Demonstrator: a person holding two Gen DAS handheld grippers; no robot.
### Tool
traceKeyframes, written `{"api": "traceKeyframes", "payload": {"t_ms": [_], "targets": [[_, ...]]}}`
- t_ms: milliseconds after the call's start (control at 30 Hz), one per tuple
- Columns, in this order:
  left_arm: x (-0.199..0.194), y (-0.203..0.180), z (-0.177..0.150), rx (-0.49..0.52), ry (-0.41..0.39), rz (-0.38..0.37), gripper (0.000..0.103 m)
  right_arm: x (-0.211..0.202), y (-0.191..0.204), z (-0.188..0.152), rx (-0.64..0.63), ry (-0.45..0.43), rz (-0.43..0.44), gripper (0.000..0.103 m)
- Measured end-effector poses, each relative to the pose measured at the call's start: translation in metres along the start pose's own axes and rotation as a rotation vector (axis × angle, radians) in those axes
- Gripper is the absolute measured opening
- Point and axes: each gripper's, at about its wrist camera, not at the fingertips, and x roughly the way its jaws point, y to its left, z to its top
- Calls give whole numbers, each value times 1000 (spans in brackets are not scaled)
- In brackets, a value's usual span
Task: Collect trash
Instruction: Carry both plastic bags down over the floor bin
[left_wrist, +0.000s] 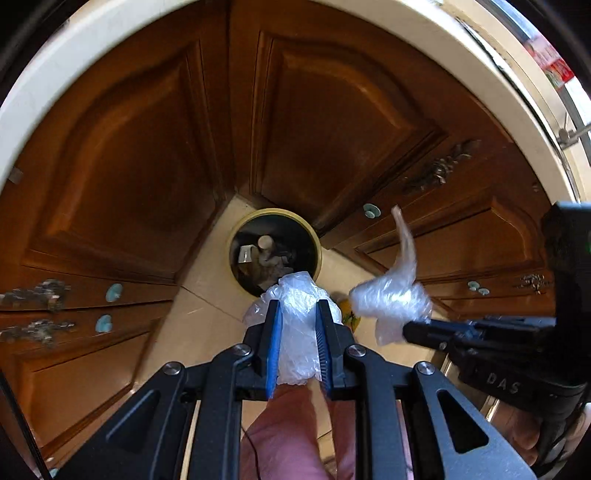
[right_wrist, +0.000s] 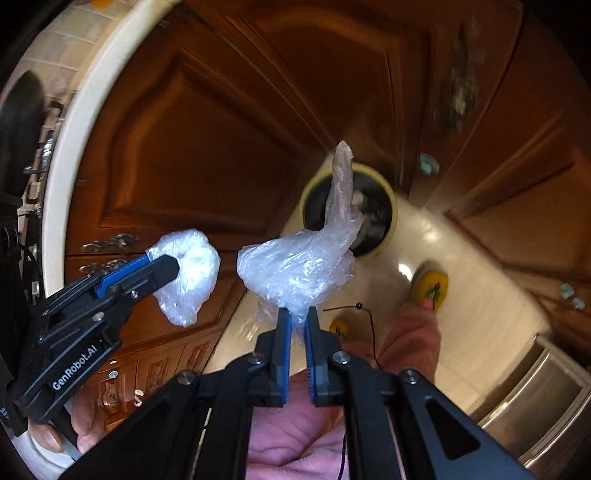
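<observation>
L gripper (left_wrist: 298, 306) clamped on plastic wad (left_wrist: 295, 291); R gripper (right_wrist: 296, 314) pinching 2nd wad (right_wrist: 295, 266), tail sticking up. Bin (left_wrist: 275, 254) on floor below, dead ahead of both. L looks nearer, almost over rim.

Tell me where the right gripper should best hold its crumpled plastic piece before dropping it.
Keep the right gripper pinched from below on the piece's bunched bottom; the loose tail points toward the trash bin and offers no firm hold.
</observation>
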Motion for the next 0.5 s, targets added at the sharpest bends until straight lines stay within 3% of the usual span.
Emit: {"api": "traceKeyframes", "payload": {"t_ms": [500], "targets": [[116, 21, 27, -94, 59, 29, 17, 75, -39, 35, -6, 82, -60, 7]]}}
